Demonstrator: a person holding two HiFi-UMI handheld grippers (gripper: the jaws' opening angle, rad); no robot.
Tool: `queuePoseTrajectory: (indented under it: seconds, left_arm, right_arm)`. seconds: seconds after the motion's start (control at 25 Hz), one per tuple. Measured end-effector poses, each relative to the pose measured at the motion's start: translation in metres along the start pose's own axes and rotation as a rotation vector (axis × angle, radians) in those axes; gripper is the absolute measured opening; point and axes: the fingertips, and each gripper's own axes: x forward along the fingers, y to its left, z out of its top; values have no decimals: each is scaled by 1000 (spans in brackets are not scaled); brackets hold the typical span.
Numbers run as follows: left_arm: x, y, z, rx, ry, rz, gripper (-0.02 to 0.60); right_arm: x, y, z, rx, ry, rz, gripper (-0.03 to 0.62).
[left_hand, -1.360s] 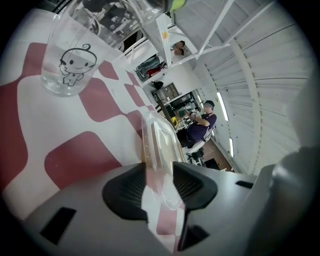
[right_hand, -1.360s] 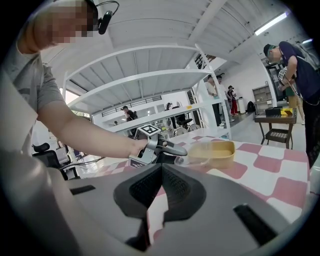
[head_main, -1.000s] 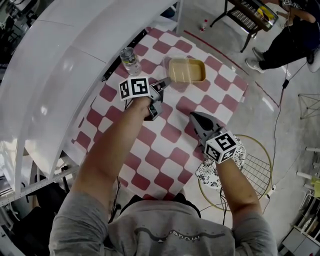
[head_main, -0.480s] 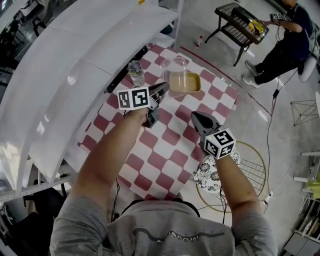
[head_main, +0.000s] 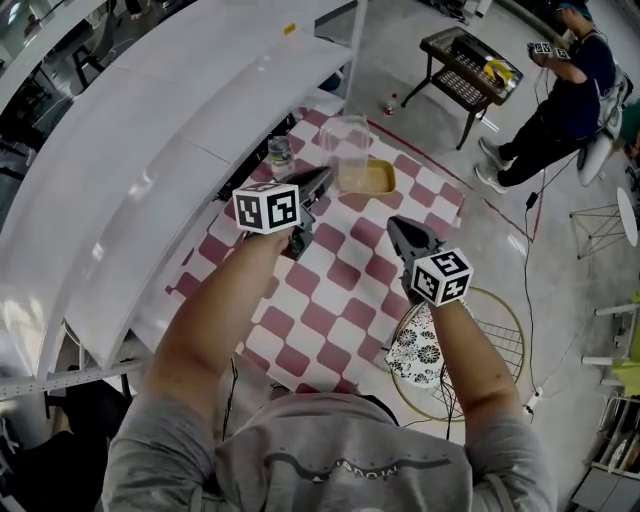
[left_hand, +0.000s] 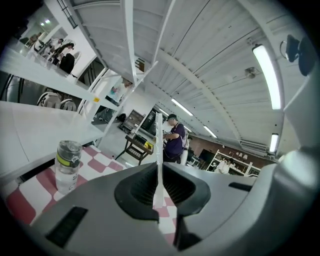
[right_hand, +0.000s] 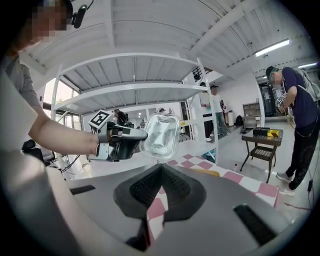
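My left gripper (head_main: 322, 181) is shut on the rim of a clear plastic lid (head_main: 348, 150) and holds it in the air above the red-and-white checked table (head_main: 330, 300). In the left gripper view the lid (left_hand: 159, 145) stands edge-on between the jaws. Below it, an open tan container (head_main: 372, 178) rests on the table's far end. The right gripper view shows the left gripper (right_hand: 131, 136) with the lid (right_hand: 160, 134) upright, and the container (right_hand: 206, 172) behind. My right gripper (head_main: 396, 226) hovers over the table's right side, shut and holding nothing.
A water bottle (head_main: 280, 156) stands at the table's far left corner, next to a white shelf rack (head_main: 150, 140). A round wire stand with patterned cloth (head_main: 425, 350) sits on the floor to the right. Farther off are a black side table (head_main: 465, 72) and a standing person (head_main: 570, 100).
My left gripper has risen from table level with the lid and turned it upright, away from the tan container. The right gripper has stayed nearly where it was.
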Motion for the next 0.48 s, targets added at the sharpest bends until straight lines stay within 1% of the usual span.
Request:
queuePoseTrajectory:
  seconds: [0.2,0.48]
  left_arm:
    - [-23,-15,11,74,-13,-4,38]
    - [-53,-22,17,189,-11,-21,38]
  right_arm:
    - [-5,4,14,4,-2,-24,25]
    - [0,9,27,28,2,-70,25]
